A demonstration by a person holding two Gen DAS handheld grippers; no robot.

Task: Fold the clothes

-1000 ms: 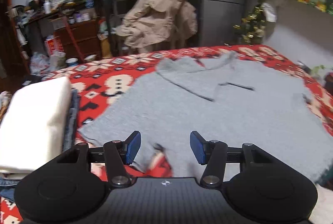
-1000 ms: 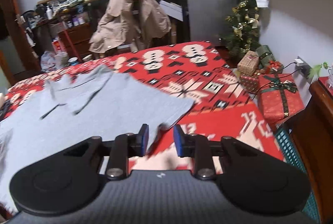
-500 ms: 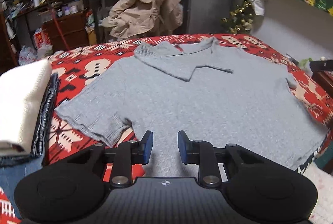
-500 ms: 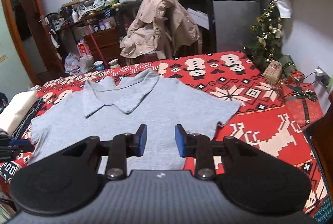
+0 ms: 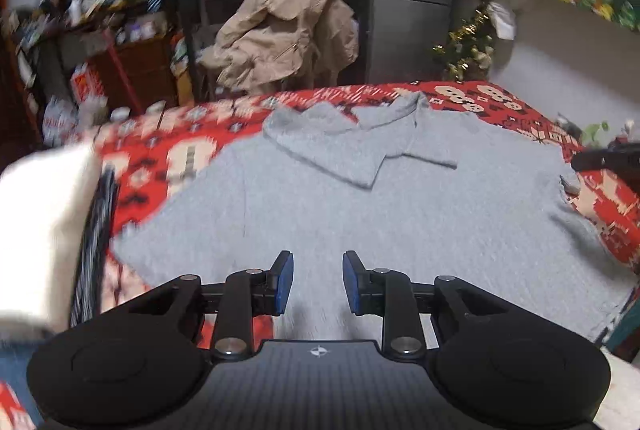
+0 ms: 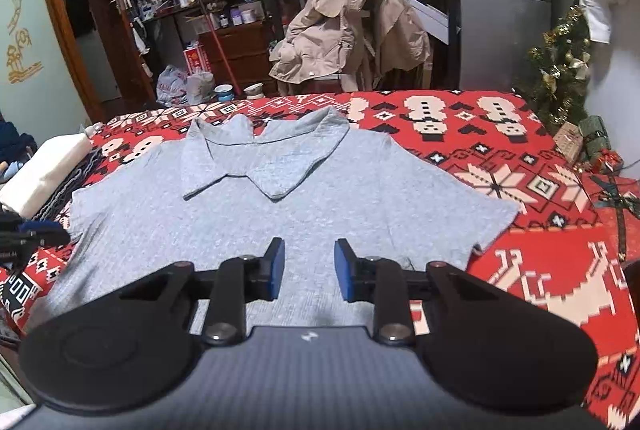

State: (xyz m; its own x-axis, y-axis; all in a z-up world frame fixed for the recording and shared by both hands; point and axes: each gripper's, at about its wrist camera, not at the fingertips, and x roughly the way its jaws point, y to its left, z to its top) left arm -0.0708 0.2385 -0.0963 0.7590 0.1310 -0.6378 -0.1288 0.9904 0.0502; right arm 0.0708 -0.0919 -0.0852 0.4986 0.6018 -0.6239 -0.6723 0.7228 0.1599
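On the bed [image 6: 532, 282], over its red patterned blanket [image 6: 460, 126], a grey shirt [image 6: 280, 214] lies spread flat, collar at the far side, sleeves out to both sides. Left gripper [image 5: 317, 282]: jaws partly apart after closing and then reopening slightly, nothing between the blue pads, hovering above the shirt's near hem. Right gripper [image 6: 309, 268]: jaws partly apart, nothing clamped, above the shirt's lower middle. Folded white cloth [image 6: 44, 170] sits on a stack at the bed's left edge. Beige jacket [image 6: 352, 22] hangs on a chair behind.
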